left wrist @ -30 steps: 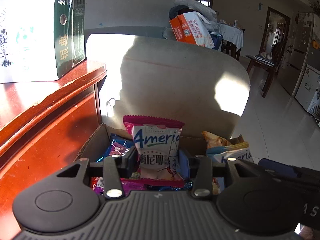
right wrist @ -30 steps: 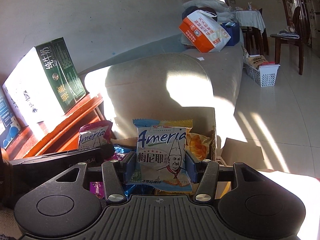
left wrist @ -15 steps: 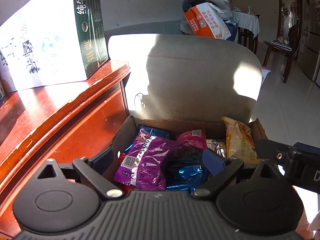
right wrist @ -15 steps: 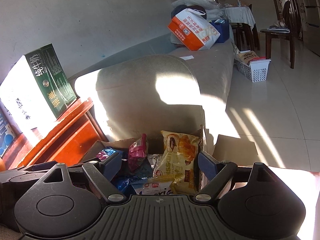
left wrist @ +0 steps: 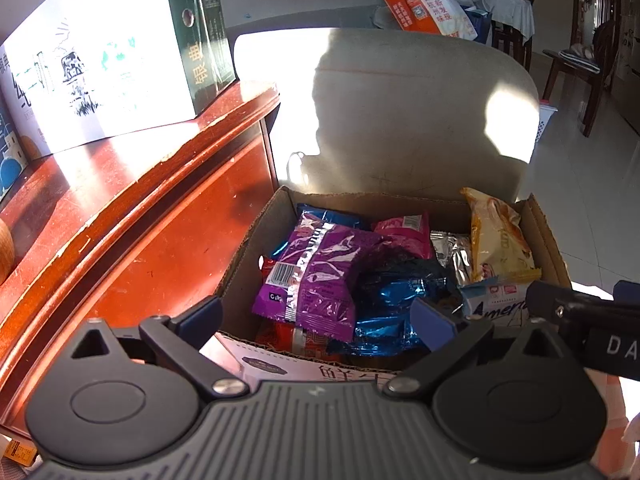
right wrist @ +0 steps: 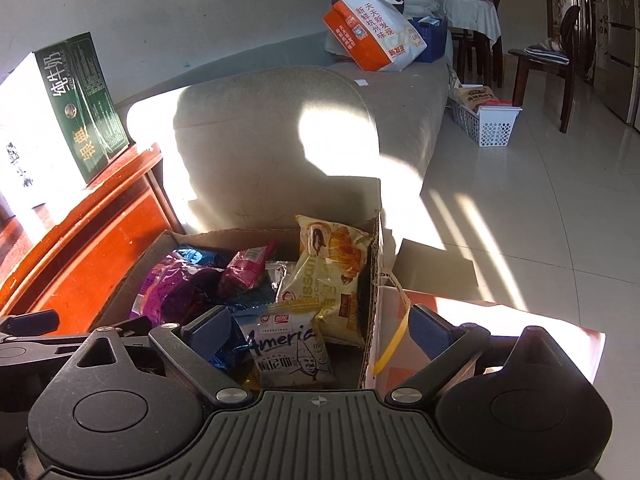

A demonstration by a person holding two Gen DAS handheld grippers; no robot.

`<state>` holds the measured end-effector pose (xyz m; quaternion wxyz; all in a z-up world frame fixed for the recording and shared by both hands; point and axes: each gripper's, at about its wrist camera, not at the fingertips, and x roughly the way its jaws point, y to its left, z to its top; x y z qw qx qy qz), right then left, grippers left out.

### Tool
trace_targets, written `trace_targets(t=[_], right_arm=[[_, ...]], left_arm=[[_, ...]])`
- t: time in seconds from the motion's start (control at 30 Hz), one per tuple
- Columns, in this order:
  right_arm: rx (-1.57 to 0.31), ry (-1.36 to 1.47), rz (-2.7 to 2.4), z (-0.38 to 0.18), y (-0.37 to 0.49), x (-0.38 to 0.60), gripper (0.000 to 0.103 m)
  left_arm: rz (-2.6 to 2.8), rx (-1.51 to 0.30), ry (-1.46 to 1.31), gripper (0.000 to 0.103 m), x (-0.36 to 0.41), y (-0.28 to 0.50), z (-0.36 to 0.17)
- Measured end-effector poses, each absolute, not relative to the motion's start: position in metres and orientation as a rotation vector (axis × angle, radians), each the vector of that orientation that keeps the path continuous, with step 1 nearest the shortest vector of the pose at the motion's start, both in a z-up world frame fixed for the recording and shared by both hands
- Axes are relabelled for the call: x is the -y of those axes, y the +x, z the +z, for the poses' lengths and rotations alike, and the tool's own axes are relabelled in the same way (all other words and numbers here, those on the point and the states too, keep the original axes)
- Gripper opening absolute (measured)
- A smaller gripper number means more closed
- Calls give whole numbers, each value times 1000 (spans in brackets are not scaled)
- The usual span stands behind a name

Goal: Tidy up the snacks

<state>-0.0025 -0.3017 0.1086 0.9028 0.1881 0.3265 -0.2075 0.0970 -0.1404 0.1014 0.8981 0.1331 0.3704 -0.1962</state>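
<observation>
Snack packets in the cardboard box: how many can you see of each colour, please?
purple packet: 1
blue foil packets: 2
pink packet: 1
silver packet: 1
yellow packet: 1
white packet: 1
red packet: 1
Total: 8 in view; more may lie hidden beneath.

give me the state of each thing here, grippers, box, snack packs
left gripper: open, empty, above the box
right gripper: open, empty
cardboard box: open-topped, full of snacks
purple packet: lying on top of the pile
white Ameria packet: lying in the box
croissant packet: leaning on the box's right wall
</observation>
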Motion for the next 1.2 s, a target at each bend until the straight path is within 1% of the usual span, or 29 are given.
trace_targets(t=[0.13,0.27,0.5,1.2], right_arm=[[-722,415,-441,102,5,305,98],[-757,400,-444,99,11,304,100],[-803,375,-446,92,21,300,101],[-897,385,-466,81,35,300,101]], left_arm=[[-393,-808,277,100,144,104,96],[-377,-834,278,100,144,111,93],[-342,-868,262,102,141,122,90],[-298,-883,349,102,145,126,81]])
